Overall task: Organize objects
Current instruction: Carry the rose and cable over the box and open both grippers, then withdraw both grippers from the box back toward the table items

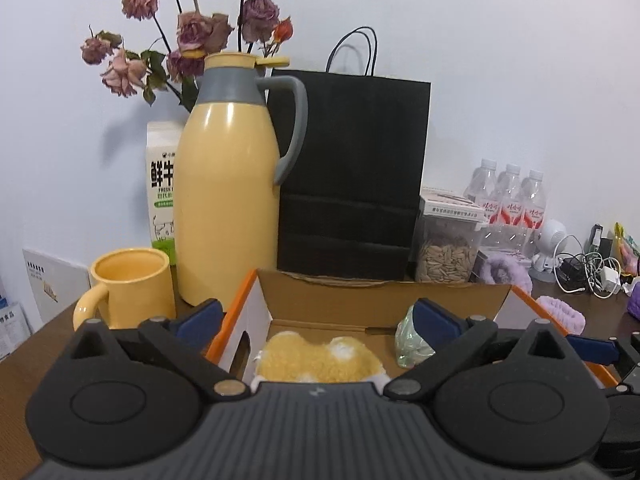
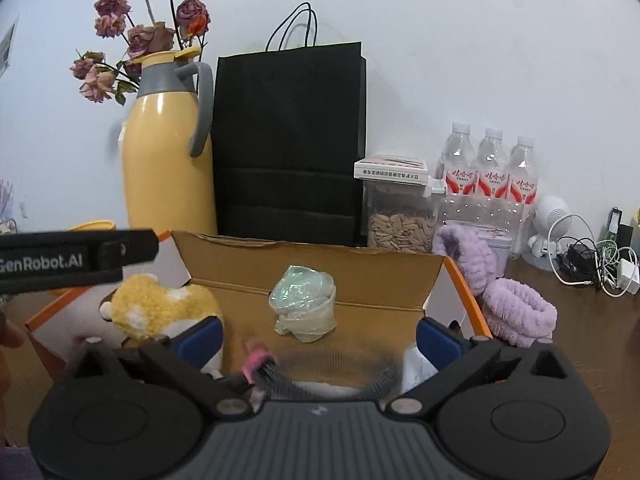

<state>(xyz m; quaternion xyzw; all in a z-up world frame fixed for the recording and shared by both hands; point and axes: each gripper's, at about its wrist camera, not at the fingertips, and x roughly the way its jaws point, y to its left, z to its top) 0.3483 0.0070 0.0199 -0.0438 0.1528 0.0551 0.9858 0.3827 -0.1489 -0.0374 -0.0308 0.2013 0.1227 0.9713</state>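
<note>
An open cardboard box (image 1: 360, 300) with orange edges lies just ahead of both grippers. A yellow and white plush toy (image 1: 320, 360) lies in the box, low between the wide-apart blue pads of my left gripper (image 1: 318, 320), which is open and does not touch it. A crumpled shiny wrap (image 1: 408, 340) lies beside the right pad. In the right wrist view my right gripper (image 2: 320, 340) is open over the box (image 2: 312, 264). A blurred pink-handled brush (image 2: 260, 360) sits low between its pads. The plush toy (image 2: 160, 308) and the wrap (image 2: 306, 304) lie ahead.
Behind the box stand a yellow jug (image 1: 228, 208), a black paper bag (image 1: 352, 176), a seed jar (image 1: 448, 256) and water bottles (image 2: 492, 172). A yellow mug (image 1: 132, 284) is at the left. Purple headbands (image 2: 516, 312) and cables (image 2: 592, 264) lie at the right.
</note>
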